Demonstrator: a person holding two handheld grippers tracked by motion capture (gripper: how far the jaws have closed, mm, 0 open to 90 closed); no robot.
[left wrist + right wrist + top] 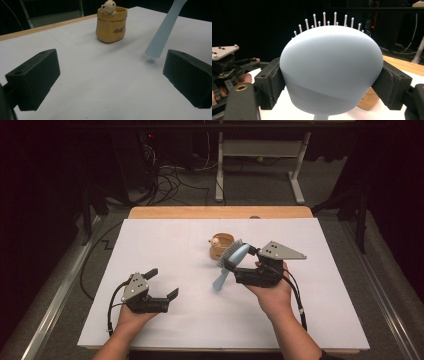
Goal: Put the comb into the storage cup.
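Hairbrush held up beside the little pot

The left gripper [163,284] rests near the table's [165,330] front-left corner, jaws wide and empty; the right gripper [243,259] clamps the blue hairbrush [233,260] by its head, handle angled down, probably for lowering into the tan pot [220,246] mid-table.

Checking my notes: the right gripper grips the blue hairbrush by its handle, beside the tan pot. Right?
Not quite. The right gripper clamps the blue hairbrush by its head, not its handle; the right gripper view shows that. The tan pot is beside it.
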